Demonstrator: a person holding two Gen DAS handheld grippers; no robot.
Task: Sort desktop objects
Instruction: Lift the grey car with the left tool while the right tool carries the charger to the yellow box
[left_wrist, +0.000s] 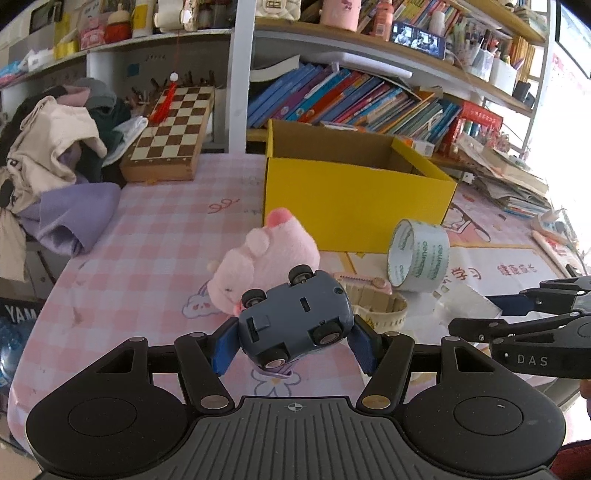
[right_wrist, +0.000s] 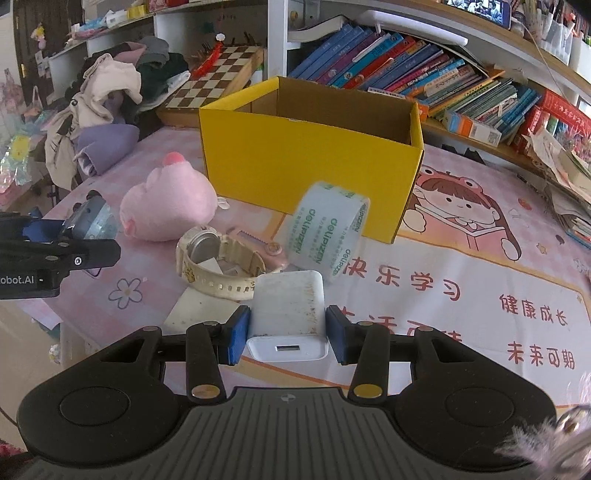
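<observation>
My desk wears a pink checked cloth (left_wrist: 155, 236) under crowded bookshelves (left_wrist: 369, 99). At far left lies a clothes heap (left_wrist: 55, 158), then a chessboard (left_wrist: 173, 129), then the yellow box (left_wrist: 354, 206), open-topped, its floor hidden from me. My left claw (left_wrist: 293, 341) is clamped on an upside-down toy car (left_wrist: 295, 325), which partly covers the pink plush (left_wrist: 266, 254). My right claw (right_wrist: 288, 332) grips a white charger (right_wrist: 290, 310), blocking part of the watch (right_wrist: 218, 262) beside the tape roll (right_wrist: 325, 229).
</observation>
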